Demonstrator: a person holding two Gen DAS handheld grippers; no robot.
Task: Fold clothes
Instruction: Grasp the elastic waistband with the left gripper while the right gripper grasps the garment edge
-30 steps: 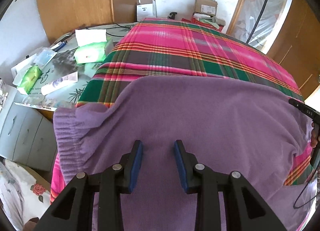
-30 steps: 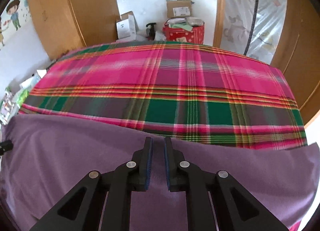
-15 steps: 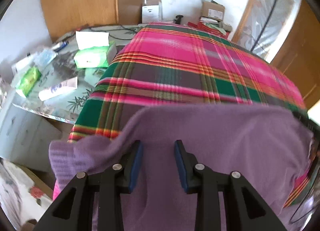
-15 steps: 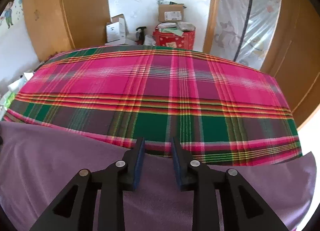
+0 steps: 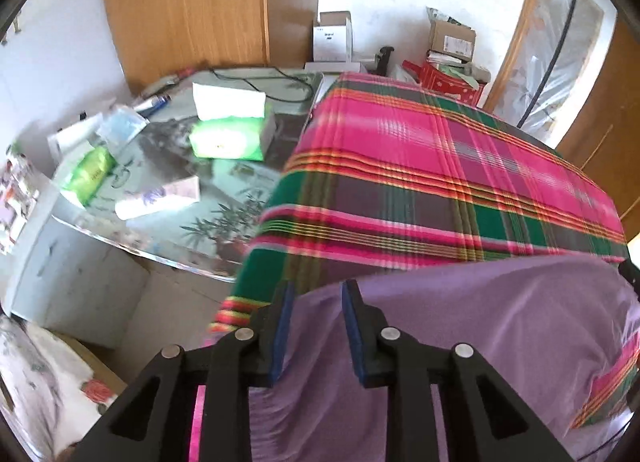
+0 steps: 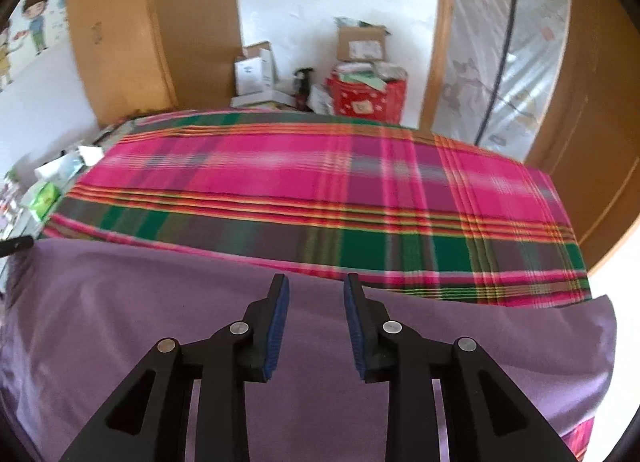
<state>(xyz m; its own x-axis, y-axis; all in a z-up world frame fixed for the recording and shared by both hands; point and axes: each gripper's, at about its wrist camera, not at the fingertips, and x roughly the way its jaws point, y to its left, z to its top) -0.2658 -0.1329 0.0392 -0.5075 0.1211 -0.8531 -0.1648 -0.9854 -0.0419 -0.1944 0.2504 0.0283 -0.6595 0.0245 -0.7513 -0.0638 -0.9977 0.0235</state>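
Note:
A purple garment [image 5: 480, 334] lies spread across the near part of a bed covered by a pink and green plaid blanket [image 5: 440, 182]. My left gripper [image 5: 318, 286] hovers at the garment's left end. Its jaws are closing, and the purple fabric's far edge sits between the blue pads [image 5: 280, 326], which still stand apart. In the right wrist view the same garment [image 6: 140, 302] fills the foreground over the plaid blanket [image 6: 320, 182]. My right gripper [image 6: 316, 278] is open above the garment's far edge, gripping nothing.
Left of the bed stands a glass-topped side table [image 5: 168, 230] with a green tissue box [image 5: 228, 142], tubes and packets. Cardboard boxes and a red bag [image 6: 364, 98] sit by the far wall. A wooden wardrobe [image 5: 192, 2] stands at the back left.
The right gripper went from shut on the fabric to open. The left jaws have narrowed. Both views have pulled back and up, so more plaid shows and the garment's far edge lies at the fingertips.

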